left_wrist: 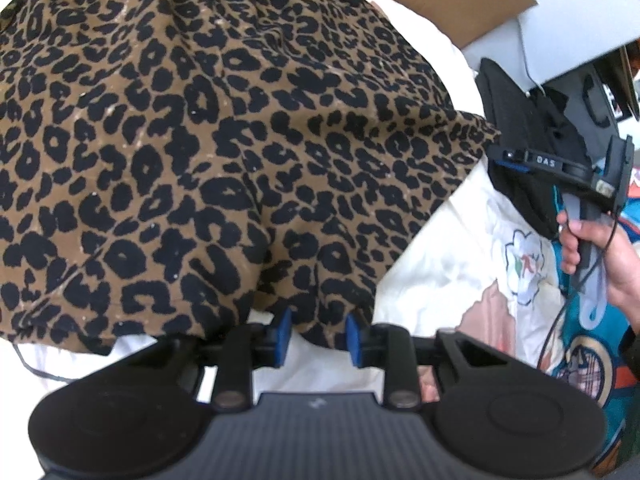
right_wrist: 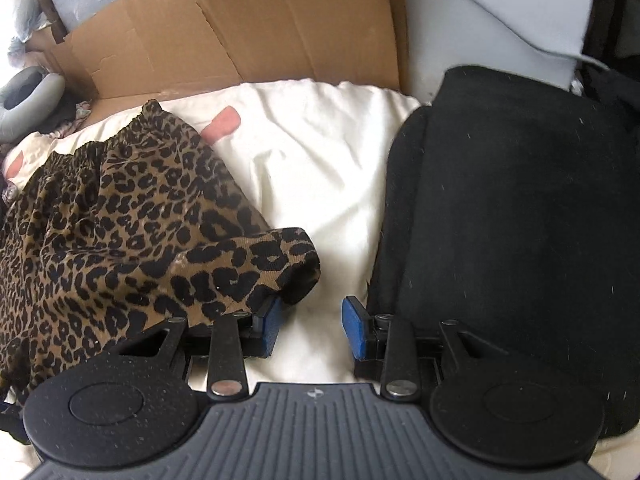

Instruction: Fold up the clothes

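A leopard-print garment (left_wrist: 200,140) lies spread over white bedding (left_wrist: 440,248) and fills most of the left wrist view. My left gripper (left_wrist: 318,336) is open at the near hem, and the cloth edge dips between its blue pads (left_wrist: 282,332). In the right wrist view the same garment (right_wrist: 120,232) lies to the left with its right corner turned over. My right gripper (right_wrist: 312,328) is open over bare bedding (right_wrist: 320,160), with its left pad (right_wrist: 270,328) just under that corner. A hand (left_wrist: 592,248) holds the right gripper (left_wrist: 560,164) at the garment's right corner.
A folded black garment (right_wrist: 500,220) lies close on the right, touching the right gripper's right side. Flattened cardboard (right_wrist: 240,28) stands behind the bedding. A grey rounded object (right_wrist: 24,96) sits far left. Teal patterned fabric (left_wrist: 592,328) and a thin cable (left_wrist: 556,320) are beside the hand.
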`<move>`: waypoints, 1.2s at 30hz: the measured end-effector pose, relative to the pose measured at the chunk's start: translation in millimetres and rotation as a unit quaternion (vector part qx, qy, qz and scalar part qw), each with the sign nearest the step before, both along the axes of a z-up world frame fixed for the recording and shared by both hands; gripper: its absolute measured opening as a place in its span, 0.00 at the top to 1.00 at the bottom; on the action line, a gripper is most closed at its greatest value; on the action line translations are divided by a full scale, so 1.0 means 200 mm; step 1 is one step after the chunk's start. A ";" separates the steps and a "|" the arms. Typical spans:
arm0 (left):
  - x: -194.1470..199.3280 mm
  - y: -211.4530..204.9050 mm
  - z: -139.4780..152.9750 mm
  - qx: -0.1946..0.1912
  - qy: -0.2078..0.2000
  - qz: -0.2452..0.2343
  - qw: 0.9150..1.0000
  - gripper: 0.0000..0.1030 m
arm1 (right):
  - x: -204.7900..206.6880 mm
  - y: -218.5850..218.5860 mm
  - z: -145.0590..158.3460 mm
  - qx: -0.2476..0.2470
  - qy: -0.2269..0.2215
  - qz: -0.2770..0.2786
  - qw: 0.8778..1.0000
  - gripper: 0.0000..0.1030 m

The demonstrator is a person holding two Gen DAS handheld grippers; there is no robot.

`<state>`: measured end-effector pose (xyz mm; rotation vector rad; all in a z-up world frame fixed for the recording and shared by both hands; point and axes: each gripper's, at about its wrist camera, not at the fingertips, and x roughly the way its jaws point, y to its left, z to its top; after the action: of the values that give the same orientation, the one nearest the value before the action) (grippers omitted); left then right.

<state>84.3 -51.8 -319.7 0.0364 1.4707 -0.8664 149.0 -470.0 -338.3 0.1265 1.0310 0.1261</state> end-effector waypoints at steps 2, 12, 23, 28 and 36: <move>0.01 0.01 -0.01 -0.001 0.002 0.007 1.000 0.75 | 0.03 0.00 0.00 0.000 0.000 -0.001 1.000 0.61; 0.01 0.04 -0.02 0.005 -0.008 0.014 1.000 0.94 | 0.07 -0.03 0.03 0.023 -0.004 -0.015 1.000 0.61; -0.07 0.00 0.00 0.019 -0.031 -0.029 0.999 0.98 | 0.13 -0.01 0.00 0.017 0.014 -0.005 1.000 1.00; -0.10 0.03 0.05 0.002 -0.041 -0.047 0.998 0.98 | 0.16 0.00 0.11 -0.016 -0.006 0.014 1.000 1.00; -0.14 0.08 0.14 -0.031 -0.040 -0.051 0.997 0.98 | 0.17 0.03 0.24 -0.046 -0.030 0.030 0.998 1.00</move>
<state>55.6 -36.3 -290.7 0.0997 1.3751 -0.9827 182.3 -464.9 -290.7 0.0077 0.9799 0.1362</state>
